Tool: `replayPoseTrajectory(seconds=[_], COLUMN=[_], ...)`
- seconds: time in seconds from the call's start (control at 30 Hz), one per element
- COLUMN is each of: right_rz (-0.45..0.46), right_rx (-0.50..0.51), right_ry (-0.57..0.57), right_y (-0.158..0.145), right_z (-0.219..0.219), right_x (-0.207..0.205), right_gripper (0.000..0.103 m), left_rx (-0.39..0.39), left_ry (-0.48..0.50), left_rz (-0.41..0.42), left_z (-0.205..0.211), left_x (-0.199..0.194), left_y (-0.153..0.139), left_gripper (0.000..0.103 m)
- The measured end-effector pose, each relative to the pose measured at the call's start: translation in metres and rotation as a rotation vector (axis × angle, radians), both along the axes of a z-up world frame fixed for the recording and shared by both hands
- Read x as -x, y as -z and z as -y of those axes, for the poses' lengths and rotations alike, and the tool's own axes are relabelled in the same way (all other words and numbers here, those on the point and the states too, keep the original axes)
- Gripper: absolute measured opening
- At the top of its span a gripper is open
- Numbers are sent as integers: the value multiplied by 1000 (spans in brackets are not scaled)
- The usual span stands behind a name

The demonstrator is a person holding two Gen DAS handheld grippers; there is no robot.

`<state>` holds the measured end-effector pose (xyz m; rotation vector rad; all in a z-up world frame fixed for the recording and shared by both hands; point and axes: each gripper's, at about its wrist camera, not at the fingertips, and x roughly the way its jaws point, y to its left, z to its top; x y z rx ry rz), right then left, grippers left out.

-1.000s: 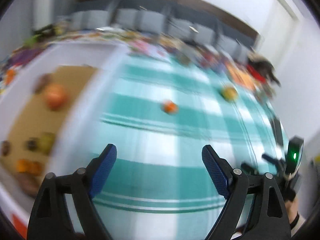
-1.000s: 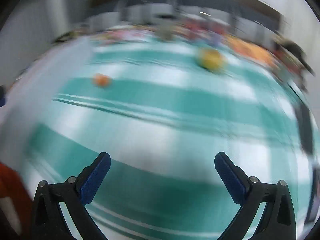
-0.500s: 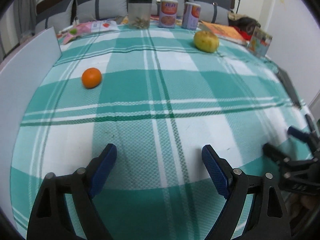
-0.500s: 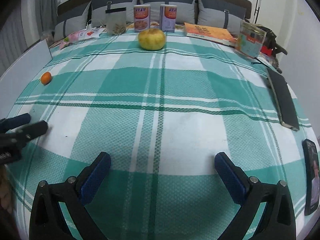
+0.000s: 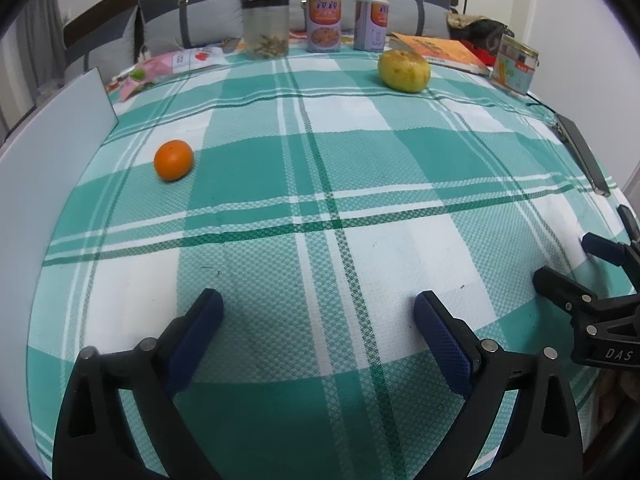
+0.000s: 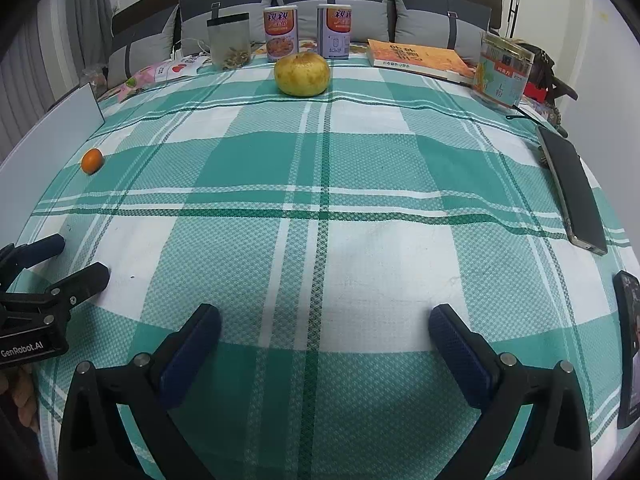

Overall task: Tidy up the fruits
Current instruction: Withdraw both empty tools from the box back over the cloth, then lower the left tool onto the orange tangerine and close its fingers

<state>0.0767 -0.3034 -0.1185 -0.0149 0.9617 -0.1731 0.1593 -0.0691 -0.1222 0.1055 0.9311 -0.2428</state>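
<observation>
A small orange lies on the green checked cloth at the left, near a white panel; it also shows in the right wrist view. A large yellow fruit sits at the far side of the cloth, also in the right wrist view. My left gripper is open and empty over the near part of the cloth. My right gripper is open and empty beside it. Each gripper shows at the edge of the other's view.
A white panel stands along the left edge. At the back are a clear jar, two cans, an orange book and a tin. Dark flat devices lie at the right edge.
A second ago both views were blurred and swinging, with the left one toward a tray of fruits. Both grippers have turned to face the cloth and have been steady since half a second ago.
</observation>
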Motion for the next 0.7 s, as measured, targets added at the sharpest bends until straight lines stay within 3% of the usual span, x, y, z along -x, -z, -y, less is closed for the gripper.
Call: replayPoseTrajectory(seconds=[0.33, 0.43, 0.53, 0.7], right_rz=[0, 1, 0, 1], right_rx=[0, 0, 0, 0], right_ry=[0, 0, 0, 1], right_y=[0, 0, 0, 0], right_z=[0, 0, 0, 0], right_x=[0, 0, 0, 0], right_gripper=[103, 103, 103, 103], left_rx=[17, 110, 143, 74], left_ry=[3, -19, -90, -125], left_rz=[-15, -46, -20, -27], left_z=[-2, -21, -49, -71], left_x=[-1, -5, -27, -90], left_y=[-1, -10, -23, -24], left_gripper=[98, 97, 97, 95])
